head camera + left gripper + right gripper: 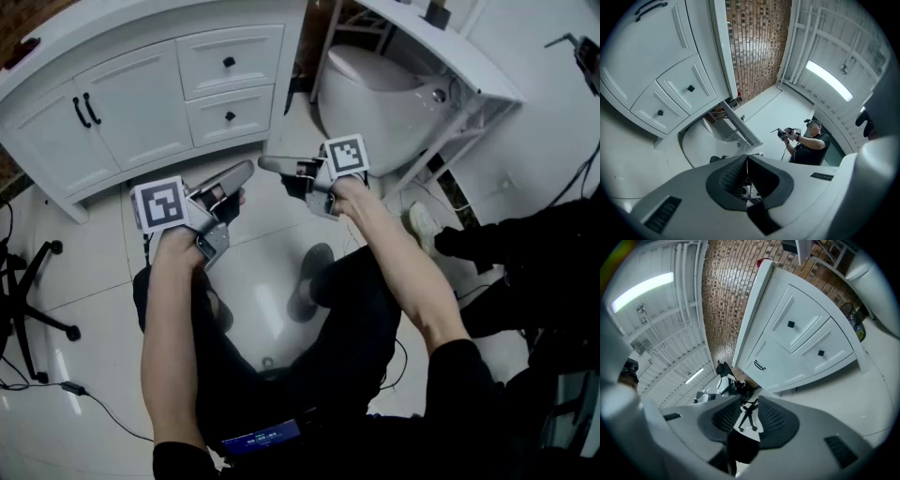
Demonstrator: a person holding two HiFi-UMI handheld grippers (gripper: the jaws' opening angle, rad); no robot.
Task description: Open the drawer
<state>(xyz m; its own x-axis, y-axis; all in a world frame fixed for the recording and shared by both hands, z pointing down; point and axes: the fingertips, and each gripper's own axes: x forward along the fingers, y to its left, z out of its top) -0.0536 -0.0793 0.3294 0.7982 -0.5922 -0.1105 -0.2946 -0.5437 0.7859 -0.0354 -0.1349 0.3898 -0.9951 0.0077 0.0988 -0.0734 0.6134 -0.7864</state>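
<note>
The white vanity (131, 112) stands at the upper left of the head view, with two shut drawers one above the other. The upper drawer (230, 62) (691, 88) (791, 324) and the lower drawer (230, 116) (660, 112) (821, 352) each carry a small black knob. My left gripper (249, 170) (746, 157) hangs in the air in front of the vanity, shut and holding nothing. My right gripper (264, 164) (749, 401) is beside it, tip to tip, its jaws drawn together with only a thin slit and nothing held. Neither touches the vanity.
Two cupboard doors with black bar handles (86, 110) sit left of the drawers. A white toilet (375, 94) stands to the right under a white frame (459, 66). An office chair base (28, 291) and a cable lie on the floor at left. Another person (808, 143) stands nearby.
</note>
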